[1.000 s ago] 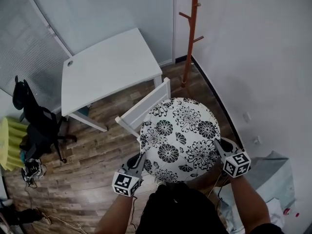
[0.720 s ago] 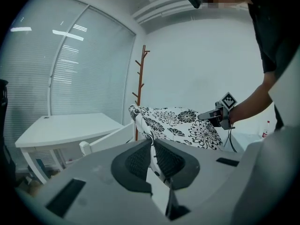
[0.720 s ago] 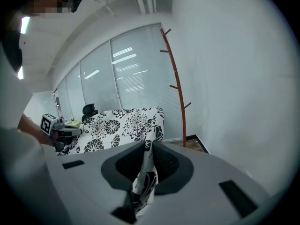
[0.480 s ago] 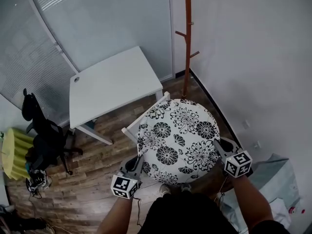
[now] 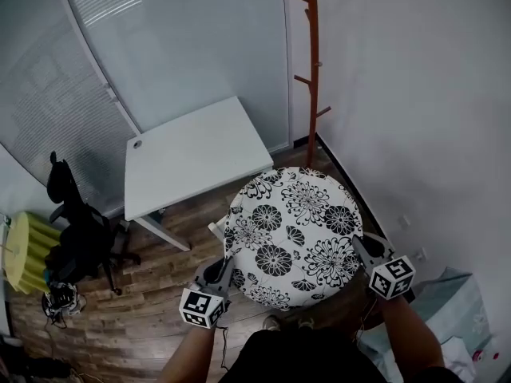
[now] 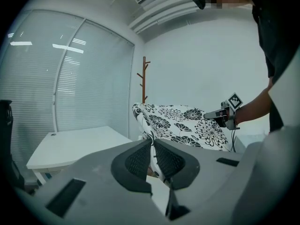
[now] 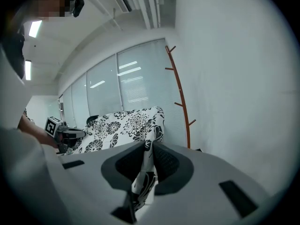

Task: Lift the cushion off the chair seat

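Over wood-plank floor (image 5: pixel 160 294), keep even tension on floral round cushion (image 5: pixel 291 234) held aloft mid-frame, clamped at its 8 o'clock edge by left gripper (image 5: pixel 227 263) and 4 o'clock edge by right gripper (image 5: pixel 358 242), to avoid slippage from thin edge bites.

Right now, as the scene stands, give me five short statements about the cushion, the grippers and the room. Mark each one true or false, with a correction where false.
1. The cushion is plain blue. False: it is white with black flowers.
2. The left gripper has its fingers closed on the cushion's edge. True.
3. The right gripper hangs free with nothing between its fingers. False: its fingers pinch the cushion's fabric.
4. A wooden coat stand stands by the wall beyond the cushion. True.
5. The office chair near the window blinds is red. False: it is black.
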A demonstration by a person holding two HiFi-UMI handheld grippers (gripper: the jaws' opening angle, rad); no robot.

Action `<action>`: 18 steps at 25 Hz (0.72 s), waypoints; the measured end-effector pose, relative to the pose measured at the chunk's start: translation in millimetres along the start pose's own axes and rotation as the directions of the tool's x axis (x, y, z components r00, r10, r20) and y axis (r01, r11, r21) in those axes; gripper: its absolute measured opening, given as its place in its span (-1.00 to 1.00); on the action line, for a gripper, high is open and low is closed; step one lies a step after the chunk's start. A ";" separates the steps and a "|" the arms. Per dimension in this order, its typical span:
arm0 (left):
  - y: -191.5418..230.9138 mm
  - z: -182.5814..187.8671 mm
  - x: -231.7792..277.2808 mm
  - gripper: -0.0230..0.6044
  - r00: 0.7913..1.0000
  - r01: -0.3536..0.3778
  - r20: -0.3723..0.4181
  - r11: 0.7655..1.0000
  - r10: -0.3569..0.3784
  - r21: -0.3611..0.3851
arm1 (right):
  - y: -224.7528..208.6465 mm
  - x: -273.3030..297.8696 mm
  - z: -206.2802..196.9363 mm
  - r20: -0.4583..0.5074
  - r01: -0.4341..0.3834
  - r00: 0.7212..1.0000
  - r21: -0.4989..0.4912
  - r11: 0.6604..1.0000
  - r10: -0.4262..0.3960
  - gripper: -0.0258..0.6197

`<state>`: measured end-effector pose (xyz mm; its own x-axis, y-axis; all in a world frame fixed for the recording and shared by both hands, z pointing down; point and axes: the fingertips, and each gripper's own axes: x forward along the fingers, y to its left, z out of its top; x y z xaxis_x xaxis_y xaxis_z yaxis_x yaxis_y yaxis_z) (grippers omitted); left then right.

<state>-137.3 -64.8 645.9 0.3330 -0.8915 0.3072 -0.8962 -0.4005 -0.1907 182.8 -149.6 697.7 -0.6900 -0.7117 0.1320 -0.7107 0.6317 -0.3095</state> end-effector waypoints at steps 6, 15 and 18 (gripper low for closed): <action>1.0 -3.8 3.3 -0.87 1.000 -0.018 0.025 0.998 0.017 0.054 | -8.0 2.8 -10.2 0.072 -0.016 0.997 -0.005 1.000 0.017 -0.77; 8.5 -12.5 10.1 -0.87 0.993 -0.037 0.111 0.995 0.027 0.088 | -13.0 16.7 -32.7 0.178 -0.049 0.983 0.016 0.999 0.045 -0.77; 12.2 -10.2 8.2 -0.87 0.990 -0.039 0.141 0.995 0.027 0.087 | -13.1 17.1 -33.3 0.201 -0.049 0.978 -0.003 0.999 0.049 -0.77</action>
<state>-148.5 -74.8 655.6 0.3470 -0.9228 0.1673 -0.8796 -0.3821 -0.2833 175.7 -159.8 735.4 -0.6822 -0.7273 -0.0751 -0.6766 0.6668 -0.3124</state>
